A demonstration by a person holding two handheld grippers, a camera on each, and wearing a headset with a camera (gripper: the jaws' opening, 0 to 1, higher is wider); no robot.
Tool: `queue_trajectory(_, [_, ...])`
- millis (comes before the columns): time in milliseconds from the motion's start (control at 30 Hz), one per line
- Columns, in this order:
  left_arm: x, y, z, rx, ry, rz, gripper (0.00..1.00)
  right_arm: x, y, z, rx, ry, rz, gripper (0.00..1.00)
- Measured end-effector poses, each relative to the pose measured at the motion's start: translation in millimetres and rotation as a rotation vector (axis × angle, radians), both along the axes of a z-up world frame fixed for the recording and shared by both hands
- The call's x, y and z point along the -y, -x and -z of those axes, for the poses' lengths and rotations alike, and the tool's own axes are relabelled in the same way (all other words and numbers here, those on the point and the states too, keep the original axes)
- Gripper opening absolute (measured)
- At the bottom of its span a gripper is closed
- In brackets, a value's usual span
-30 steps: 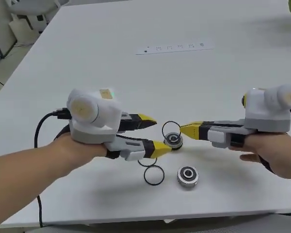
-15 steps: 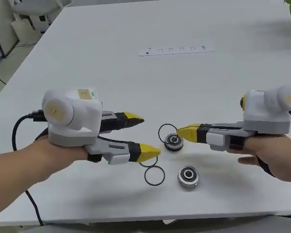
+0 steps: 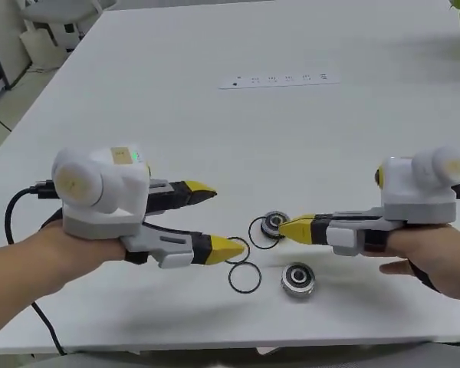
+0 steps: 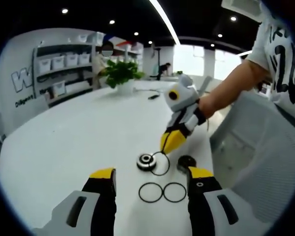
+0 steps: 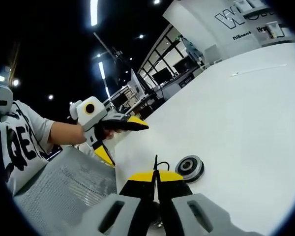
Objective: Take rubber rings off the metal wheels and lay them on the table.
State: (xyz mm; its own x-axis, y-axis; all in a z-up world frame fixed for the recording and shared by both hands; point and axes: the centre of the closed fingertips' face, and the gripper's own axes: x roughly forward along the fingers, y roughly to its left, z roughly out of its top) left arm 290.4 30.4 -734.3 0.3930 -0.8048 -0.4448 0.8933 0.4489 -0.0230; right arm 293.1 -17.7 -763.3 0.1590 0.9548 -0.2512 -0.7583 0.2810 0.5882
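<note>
1. Your right tongs (image 3: 290,228) are pinched closed on a thin black rubber ring (image 3: 261,233), over the part of the surface (image 3: 215,130) close to its near edge.
2. That ring hangs as a loop off the yellow tips and lies against a metal wheel (image 3: 274,221). You cannot tell from here whether any of it is hooked round the wheel.
3. In the right gripper view your two jaws meet, with a sliver of the ring standing up between them. The wheel sits just beyond the tips.
4. Your left tongs (image 3: 217,220) are spread wide and empty, held just to the left of the ring and its wheel.
5. A second metal wheel (image 3: 297,278) rests on the surface nearer the near edge, just beside the first and apart from both tongs.
6. One loose ring (image 4: 151,192) and another loose ring (image 4: 175,192) lie flat on the surface, side by side and touching. They lie between your left jaws and the two wheels.
7. In the head view the lower jaw of your left tongs covers part of one of these loose rings. The other lies in full sight just beside the second wheel.
8. A white power strip (image 3: 280,79) lies well apart from all this, toward the far edge.
</note>
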Motion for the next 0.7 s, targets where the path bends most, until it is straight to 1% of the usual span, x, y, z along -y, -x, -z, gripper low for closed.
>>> queue_trajectory(200, [-1.3,1.3,0.7,-0.003,-0.001,-0.001,0.59,1.9,3.7,7.9,-0.020,0.020,-0.003,0.00])
queue_trajectory(267, [-1.9,1.7,1.1,0.001,-0.004,-0.001,0.58,2.5,5.9,12.2,-0.028,0.035,-0.008,0.00])
queue_trajectory(400, [-1.5,3.3,2.1,-0.002,-0.006,0.003,0.58,3.8,7.6,17.6,-0.032,0.053,-0.008,0.00])
queue_trajectory(567, [-0.5,4.9,2.7,-0.005,-0.006,0.004,0.59,6.6,6.5,24.9,-0.052,0.078,-0.001,0.00])
queue_trajectory(700, [-0.4,5.3,3.4,-0.007,-0.007,0.003,0.59,8.4,5.2,27.5,-0.059,0.088,0.007,0.00])
